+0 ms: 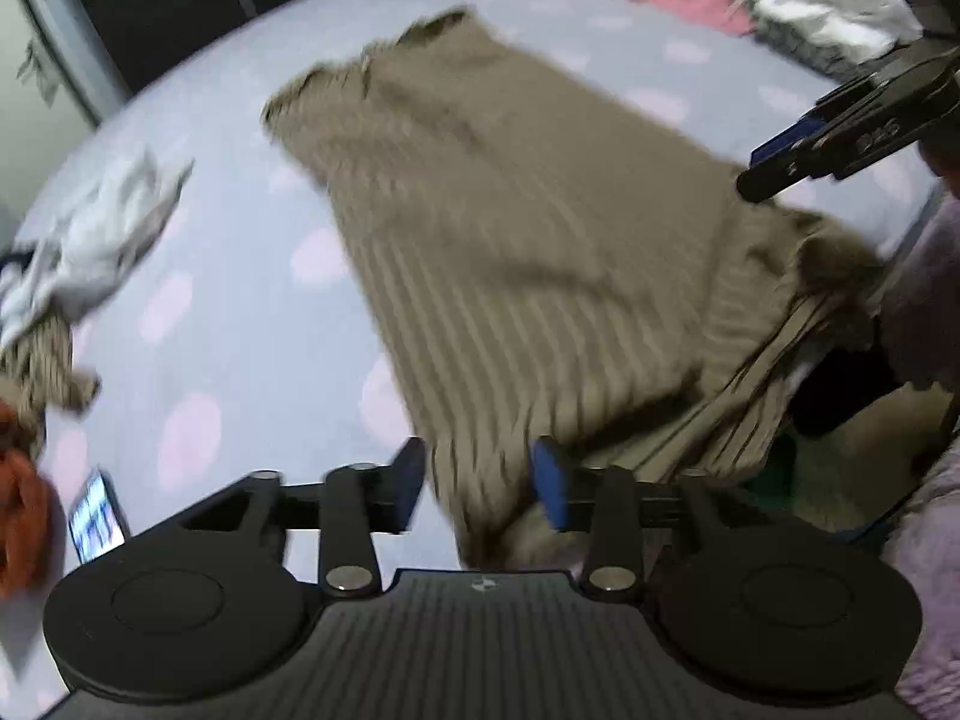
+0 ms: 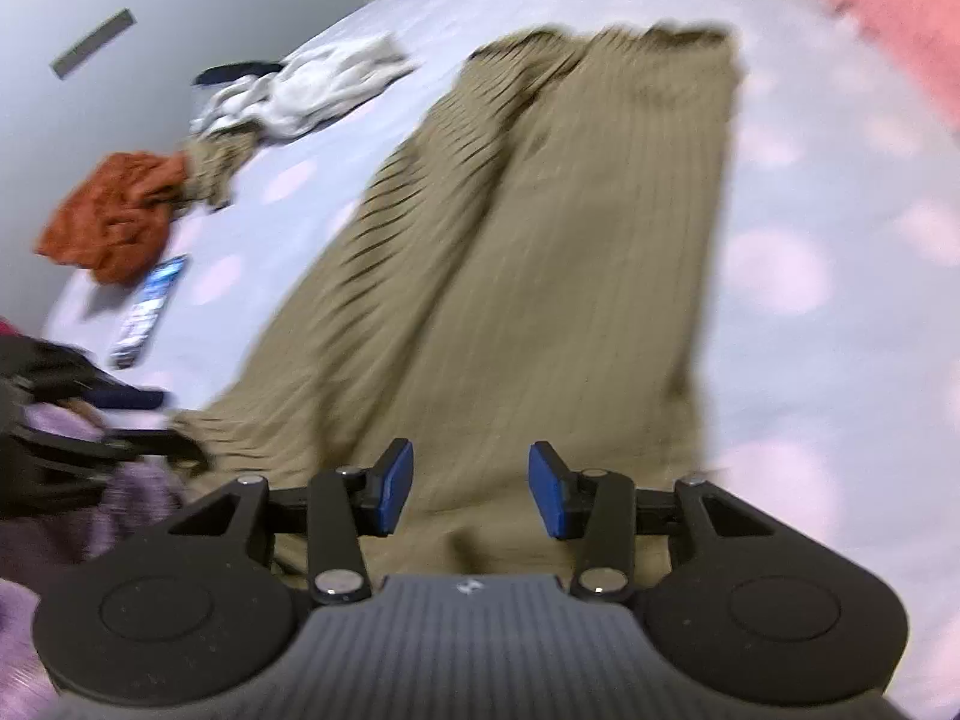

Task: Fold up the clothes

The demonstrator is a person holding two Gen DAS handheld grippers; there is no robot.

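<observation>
Both tongs, left [image 1: 478,492] and right [image 2: 471,489], are held open, empty, over the ribbed khaki garment [image 2: 540,252] spread on the bed [image 2: 810,210]

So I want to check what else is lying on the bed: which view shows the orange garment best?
The right wrist view: the orange garment lies whole and crumpled beside the phone. The left wrist view catches only a blurred sliver of it at the frame's left edge.

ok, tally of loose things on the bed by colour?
Tan ribbed garment: 1
White garment: 1
Orange garment: 1
Small tan striped piece: 1
Phone: 1
Total: 5
</observation>
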